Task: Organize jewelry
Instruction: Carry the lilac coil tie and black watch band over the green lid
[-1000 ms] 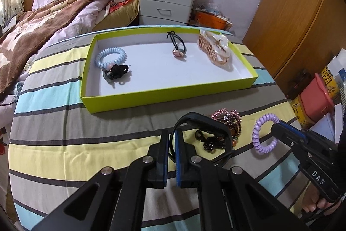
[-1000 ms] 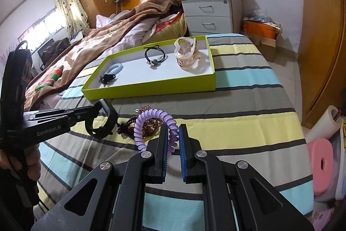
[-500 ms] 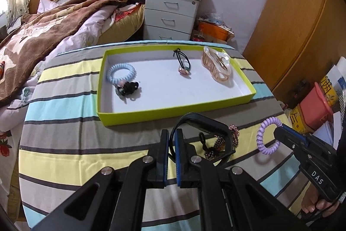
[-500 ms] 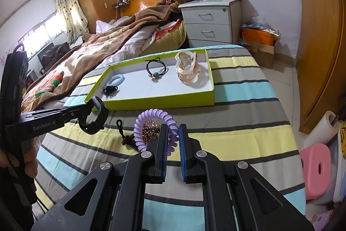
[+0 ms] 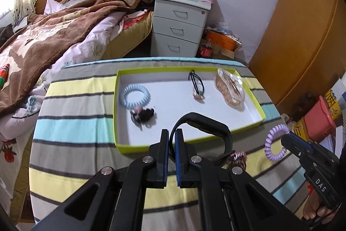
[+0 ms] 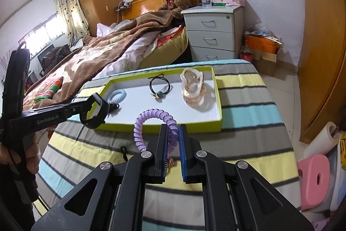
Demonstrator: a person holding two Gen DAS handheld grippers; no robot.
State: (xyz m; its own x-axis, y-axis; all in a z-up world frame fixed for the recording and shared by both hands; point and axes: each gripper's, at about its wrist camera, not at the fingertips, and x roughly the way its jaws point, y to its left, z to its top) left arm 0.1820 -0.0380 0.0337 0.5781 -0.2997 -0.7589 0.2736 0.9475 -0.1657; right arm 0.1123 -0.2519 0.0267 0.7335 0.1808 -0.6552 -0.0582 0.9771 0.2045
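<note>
Four pieces already lay inside the green tray [image 5: 188, 145]. Left gripper [image 5: 172, 138] jaws clamped on a black band [image 5: 205, 125] over the tray's near rim; right gripper [image 6: 173, 133] jaws pinched a purple coil tie [image 6: 151, 117] short of it. Beaded bracelet [image 5: 237, 158] remained on the desk, outside.

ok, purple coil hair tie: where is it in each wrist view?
Left wrist: purple coil hair tie at right, above the striped cloth, pinched in the right tongs coming in from the right edge.
Right wrist: bottom centre, looping up out of the right tongs, in front of the tray's near wall.
Shared landmark: green-rimmed tray.
</note>
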